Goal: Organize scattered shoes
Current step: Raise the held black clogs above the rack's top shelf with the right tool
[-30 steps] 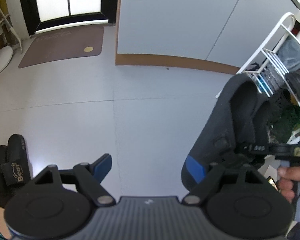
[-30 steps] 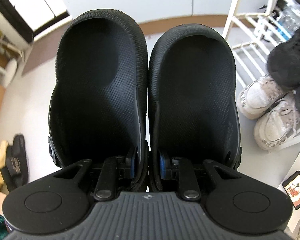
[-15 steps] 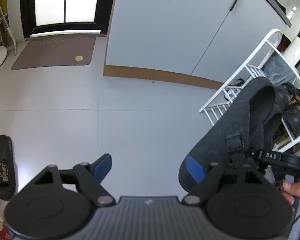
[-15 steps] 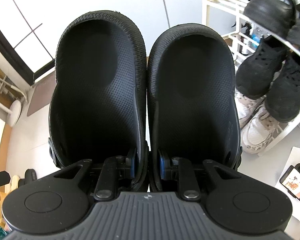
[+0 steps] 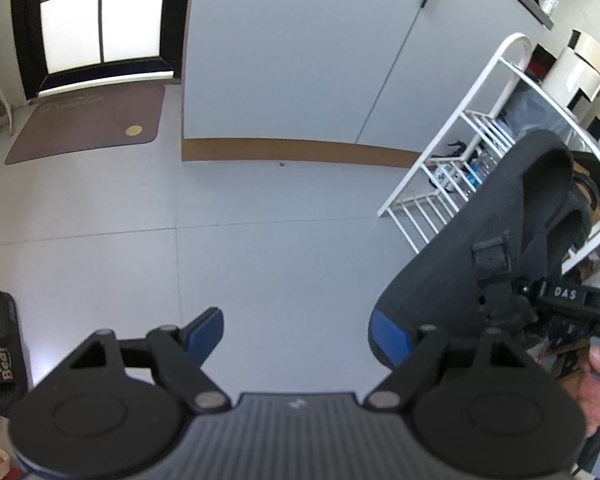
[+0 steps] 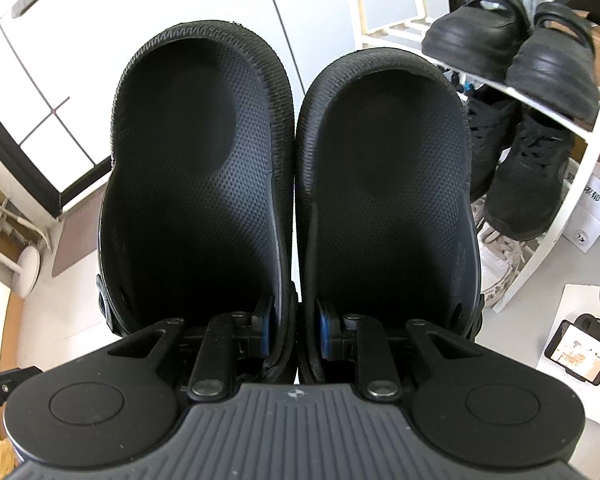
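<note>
Left wrist view: the left gripper point(image 5: 296, 330) gapes empty over the floor, left of the white shoe rack point(image 5: 452, 184).

Right wrist view: the right gripper point(image 6: 294, 322) clamps the black clogs' point(image 6: 292, 184) adjoining inner walls, just before the rack. They look light, rubbery and flexible; that paired pinch seems secure.

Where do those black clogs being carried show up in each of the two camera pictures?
Left wrist view: the black clogs are at the right edge, seen side-on, sole toward the camera.
Right wrist view: they fill the centre, clamped side by side by the right gripper.
Shared landmark: the white shoe rack beyond them.
</note>
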The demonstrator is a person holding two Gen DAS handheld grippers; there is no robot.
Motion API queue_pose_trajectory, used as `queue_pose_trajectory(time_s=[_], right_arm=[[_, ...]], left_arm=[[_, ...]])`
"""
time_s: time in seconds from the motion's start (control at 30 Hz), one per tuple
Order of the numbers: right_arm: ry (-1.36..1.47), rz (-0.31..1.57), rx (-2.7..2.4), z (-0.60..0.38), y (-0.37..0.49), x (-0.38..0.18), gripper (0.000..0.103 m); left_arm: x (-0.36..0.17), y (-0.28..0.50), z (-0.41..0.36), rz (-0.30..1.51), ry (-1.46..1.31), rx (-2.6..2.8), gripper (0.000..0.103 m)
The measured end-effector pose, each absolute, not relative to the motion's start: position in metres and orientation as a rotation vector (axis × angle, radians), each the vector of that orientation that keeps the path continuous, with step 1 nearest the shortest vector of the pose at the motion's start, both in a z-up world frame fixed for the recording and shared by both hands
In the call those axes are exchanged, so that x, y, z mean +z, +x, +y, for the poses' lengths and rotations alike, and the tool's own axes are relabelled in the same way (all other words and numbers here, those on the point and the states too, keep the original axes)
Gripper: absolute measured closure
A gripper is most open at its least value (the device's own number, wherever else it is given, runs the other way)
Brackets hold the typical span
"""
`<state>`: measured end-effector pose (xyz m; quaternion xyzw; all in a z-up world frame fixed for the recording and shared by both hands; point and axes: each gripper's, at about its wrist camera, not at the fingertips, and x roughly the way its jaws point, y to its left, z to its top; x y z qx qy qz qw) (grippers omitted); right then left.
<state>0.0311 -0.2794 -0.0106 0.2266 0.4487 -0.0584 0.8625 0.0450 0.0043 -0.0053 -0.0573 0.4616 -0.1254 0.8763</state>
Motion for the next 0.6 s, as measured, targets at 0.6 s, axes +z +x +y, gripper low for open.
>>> queue_pose_trajectory(time_s=[0.6], right_arm=[[0.481, 0.756, -0.237, -0.323, 0.035, 0.056, 0.079]], left_arm=[[-0.001, 0.036, 0.018, 0.939, -0.178, -0.251, 0.019]])
